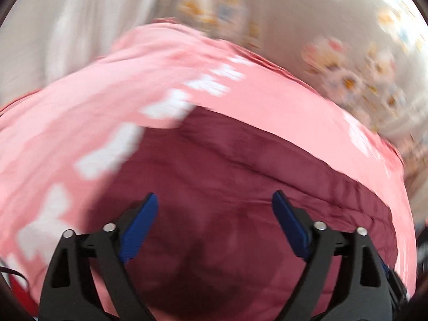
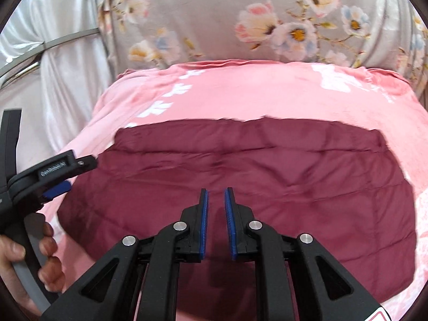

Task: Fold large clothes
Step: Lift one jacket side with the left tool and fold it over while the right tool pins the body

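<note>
A dark red quilted garment lies folded flat on a pink blanket with white prints. It also shows in the blurred left wrist view. My left gripper is open wide and empty just above the garment's left part. In the right wrist view it shows at the left, over the garment's left edge. My right gripper hovers above the garment's near middle, its jaws a narrow gap apart with nothing between them.
The pink blanket lies on a grey floral bedsheet. White satin fabric hangs at the left. A hand holds the left gripper's handle at the lower left.
</note>
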`<action>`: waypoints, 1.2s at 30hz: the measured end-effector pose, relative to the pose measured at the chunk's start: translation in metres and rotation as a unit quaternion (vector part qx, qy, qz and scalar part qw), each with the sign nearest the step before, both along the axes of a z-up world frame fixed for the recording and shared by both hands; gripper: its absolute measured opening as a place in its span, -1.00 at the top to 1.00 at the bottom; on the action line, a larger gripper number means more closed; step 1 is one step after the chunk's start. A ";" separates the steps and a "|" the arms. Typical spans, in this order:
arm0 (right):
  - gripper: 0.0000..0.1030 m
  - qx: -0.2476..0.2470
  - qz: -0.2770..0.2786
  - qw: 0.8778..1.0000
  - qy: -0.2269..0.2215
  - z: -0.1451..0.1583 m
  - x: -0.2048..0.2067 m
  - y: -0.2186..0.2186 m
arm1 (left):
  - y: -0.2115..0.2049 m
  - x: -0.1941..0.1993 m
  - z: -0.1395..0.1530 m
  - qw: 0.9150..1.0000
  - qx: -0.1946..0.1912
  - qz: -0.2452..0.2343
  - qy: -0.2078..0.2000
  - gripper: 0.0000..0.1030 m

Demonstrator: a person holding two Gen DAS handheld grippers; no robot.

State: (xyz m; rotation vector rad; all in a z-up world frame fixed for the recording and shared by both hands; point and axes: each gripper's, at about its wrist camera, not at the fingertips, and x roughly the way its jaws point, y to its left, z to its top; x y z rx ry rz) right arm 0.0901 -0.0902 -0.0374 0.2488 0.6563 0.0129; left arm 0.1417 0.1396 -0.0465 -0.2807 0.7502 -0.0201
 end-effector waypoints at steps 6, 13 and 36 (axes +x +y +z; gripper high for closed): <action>0.71 0.012 0.005 0.999 0.031 -0.018 0.007 0.018 | 0.085 -0.007 -0.035 0.992 -0.082 0.070 0.067 -0.66; 0.72 -0.007 -0.002 0.999 0.042 -0.027 0.008 0.024 | 0.090 -0.011 -0.057 0.989 -0.116 0.054 0.078 -0.80; 0.79 -0.004 0.002 0.999 0.040 -0.019 -0.042 0.023 | 0.060 -0.031 -0.018 0.983 -0.172 -0.042 0.050 0.76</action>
